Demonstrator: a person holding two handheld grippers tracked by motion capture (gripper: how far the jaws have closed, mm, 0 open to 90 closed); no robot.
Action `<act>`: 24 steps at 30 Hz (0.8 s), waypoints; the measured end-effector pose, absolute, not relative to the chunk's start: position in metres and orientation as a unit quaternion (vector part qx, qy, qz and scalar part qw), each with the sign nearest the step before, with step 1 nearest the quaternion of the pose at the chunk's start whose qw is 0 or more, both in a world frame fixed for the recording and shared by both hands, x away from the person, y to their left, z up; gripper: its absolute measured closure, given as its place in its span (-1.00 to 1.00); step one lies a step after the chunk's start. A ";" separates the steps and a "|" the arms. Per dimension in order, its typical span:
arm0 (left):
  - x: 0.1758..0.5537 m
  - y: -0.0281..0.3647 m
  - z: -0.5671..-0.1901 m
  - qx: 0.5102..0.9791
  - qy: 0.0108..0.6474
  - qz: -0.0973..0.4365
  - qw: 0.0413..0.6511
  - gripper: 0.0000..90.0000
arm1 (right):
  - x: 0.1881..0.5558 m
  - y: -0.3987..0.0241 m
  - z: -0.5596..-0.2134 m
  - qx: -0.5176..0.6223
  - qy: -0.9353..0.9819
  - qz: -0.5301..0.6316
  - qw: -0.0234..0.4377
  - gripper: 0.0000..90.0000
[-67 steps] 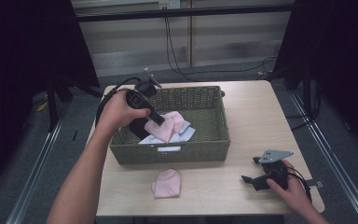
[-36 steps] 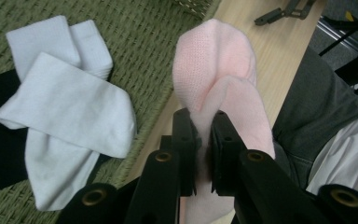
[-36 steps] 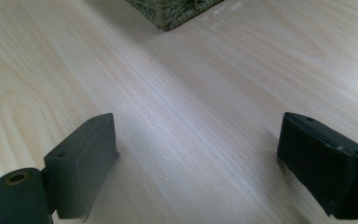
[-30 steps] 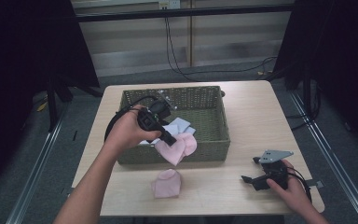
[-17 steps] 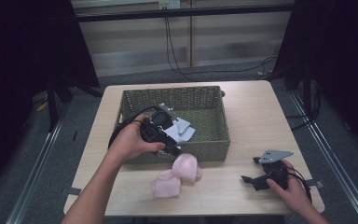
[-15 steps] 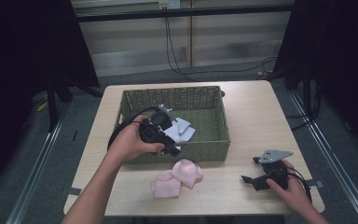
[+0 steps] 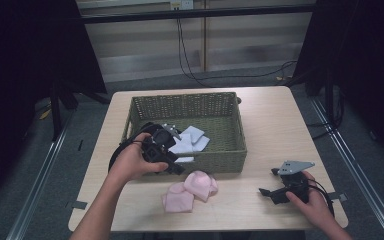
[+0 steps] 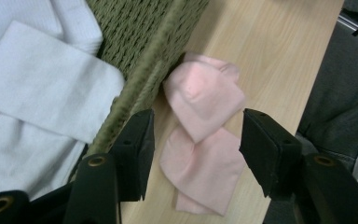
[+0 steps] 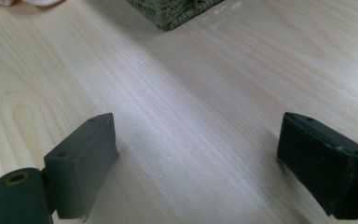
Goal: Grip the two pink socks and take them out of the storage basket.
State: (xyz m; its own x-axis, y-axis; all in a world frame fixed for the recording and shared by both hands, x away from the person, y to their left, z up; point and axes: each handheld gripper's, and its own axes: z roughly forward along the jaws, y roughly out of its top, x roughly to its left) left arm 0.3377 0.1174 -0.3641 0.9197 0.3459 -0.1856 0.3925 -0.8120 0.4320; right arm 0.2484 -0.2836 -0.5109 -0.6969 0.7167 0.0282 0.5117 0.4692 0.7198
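Pink socks, two of them, lie on the table (image 7: 275,125) just in front of the basket (image 7: 232,145), on its near side. One sock (image 7: 201,184) sits closest to the basket's front wall, close against the weave as the left gripper view shows it; the other sock (image 7: 178,201) lies partly under the first and a little farther from the basket, toward the person. They overlap and touch each other.

White socks (image 7: 190,140) lie inside the basket, near its front wall, folded flat and stacked loosely.

Left gripper (image 7: 172,165) is held over the basket's front rim, above and just beside the pink pair. Its jaws have just been opening and now stand apart; nothing is clamped. In the left gripper view one jaw hangs beside the basket rim and the other over the table, with the pink socks lying between them but lower, touched by neither pad. The left hand (image 7: 130,162) grasps the gripper body, forearm coming up from the near edge.

Right gripper (image 7: 270,192) rests low at the table, well apart from the basket, off toward its right front corner. Its jaws are spread wide over bare wood with nothing between them. The right hand (image 7: 310,202) holds it from behind.
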 end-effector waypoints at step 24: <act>0.322 0.170 -0.428 0.933 0.257 -0.038 0.249 -0.26 | 0.248 -0.284 -0.511 0.363 0.845 0.365 0.140 -0.75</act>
State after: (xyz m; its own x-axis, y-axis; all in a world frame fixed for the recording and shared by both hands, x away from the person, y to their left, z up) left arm 0.3222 0.1701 -0.4276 0.8651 0.4607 -0.1982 0.4982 -0.7436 0.4459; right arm 0.2484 -0.2836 -0.5109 -0.6967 0.7168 0.0284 0.5118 0.4689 0.7198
